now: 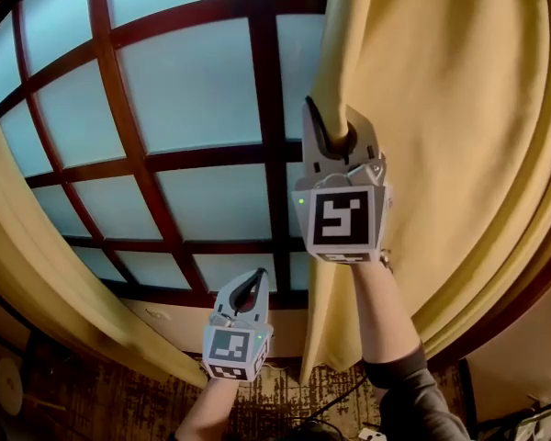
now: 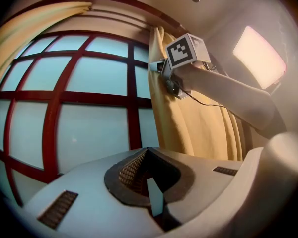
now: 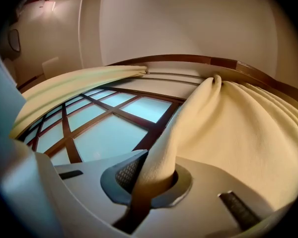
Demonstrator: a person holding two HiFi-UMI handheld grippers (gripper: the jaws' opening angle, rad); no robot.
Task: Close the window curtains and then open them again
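At the window (image 1: 193,90), the right gripper (image 1: 331,141) pinches a fold of the right curtain (image 1: 441,154), which hides the panes behind it. The left gripper (image 1: 253,288), jaws pressed together and empty, hovers lower. The left curtain (image 1: 18,274) is cut off by the frame edge.

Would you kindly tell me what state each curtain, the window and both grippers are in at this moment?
Right curtain: hanging in folds, its inner edge pinched by the right gripper.
Left curtain: swept aside, not held.
Window: uncovered between the two curtains.
Right gripper: shut on the right curtain's edge.
Left gripper: shut, nothing between its jaws.
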